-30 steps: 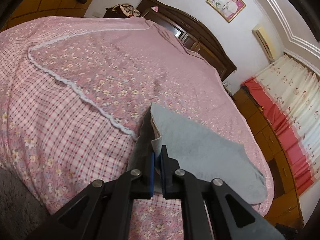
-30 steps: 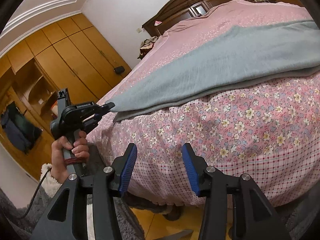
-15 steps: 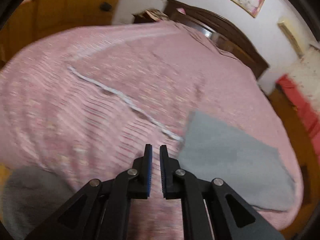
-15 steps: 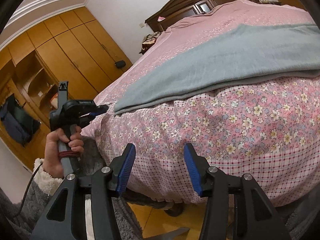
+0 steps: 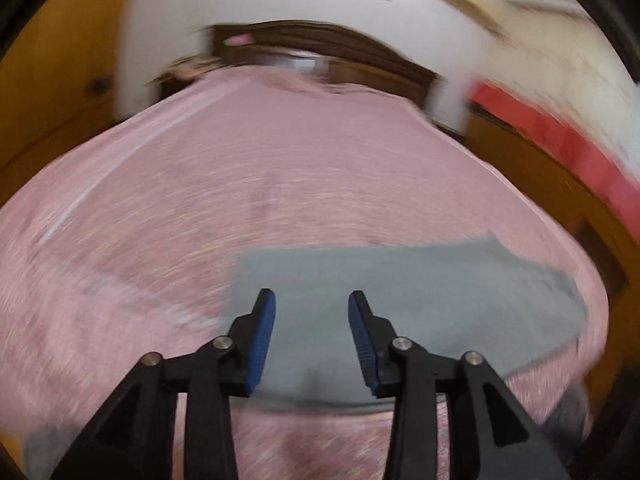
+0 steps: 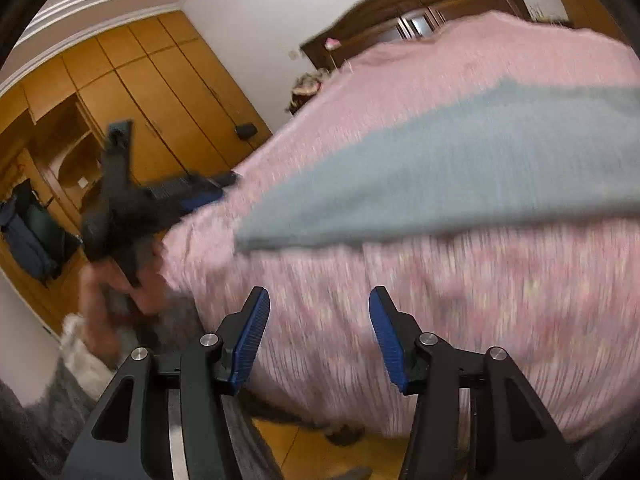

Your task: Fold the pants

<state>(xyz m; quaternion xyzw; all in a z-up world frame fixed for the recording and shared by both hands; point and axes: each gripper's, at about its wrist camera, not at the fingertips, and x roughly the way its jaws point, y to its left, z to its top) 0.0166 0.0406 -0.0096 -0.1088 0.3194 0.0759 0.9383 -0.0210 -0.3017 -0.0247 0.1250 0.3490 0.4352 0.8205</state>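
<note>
Left wrist view, blurred: the left hand-held gripper (image 5: 311, 300) hangs over one pair of grey pants (image 5: 420, 280) lying flat on the pink bed (image 5: 280, 184), its jaws opening with nothing between the blue ribbed pads. Right wrist view: the right hand-held gripper (image 6: 319, 300) stands spread and empty before the bed's edge; wooden wardrobe (image 6: 152, 92) behind.

The grey pants (image 5: 400, 304) lie flat on my bed, folded lengthwise into one long, smooth strip. Through my left camera they stretch from about six o'clock out toward three, close to the near edge. Through my right camera they (image 6: 460, 168) run from centre to three o'clock, blurred.
</note>
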